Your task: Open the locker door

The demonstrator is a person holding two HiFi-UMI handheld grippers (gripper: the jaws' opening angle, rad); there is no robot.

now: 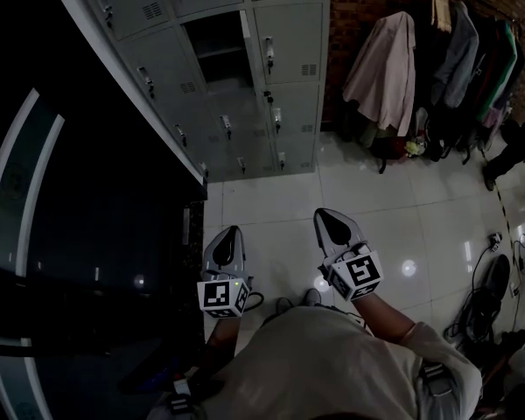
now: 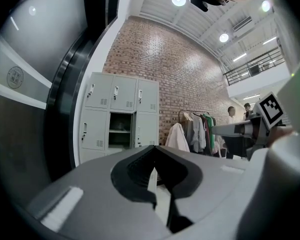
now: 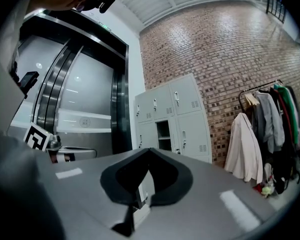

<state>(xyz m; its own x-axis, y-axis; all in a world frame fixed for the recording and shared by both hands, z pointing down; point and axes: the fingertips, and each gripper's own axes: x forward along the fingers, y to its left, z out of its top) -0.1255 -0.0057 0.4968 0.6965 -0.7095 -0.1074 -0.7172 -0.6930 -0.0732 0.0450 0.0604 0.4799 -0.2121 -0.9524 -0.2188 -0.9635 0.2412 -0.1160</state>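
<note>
Far across the floor (image 1: 271, 199), lockers (image 1: 284, 103) looked stiff, light metal, best taken by a latch (image 1: 269, 52). Jaws of left gripper (image 1: 229, 236) and right gripper (image 1: 331, 223) were pressed together, empty.

Lockers (image 1: 245, 103) stand straight ahead, with the open compartment (image 1: 217, 55) in their middle column. The brick wall (image 1: 367, 7) runs on to their right, and the coat rack (image 1: 455, 59) stands before it, well right of the lockers. Lift doors (image 1: 61, 217) fill the left, meeting the lockers' left edge; nearer in, over the floor (image 1: 271, 199), the left gripper (image 1: 230, 234) and right gripper (image 1: 330, 220) sit side by side, apart, well short of the lockers, with cables (image 1: 486, 300) lying far right.
</note>
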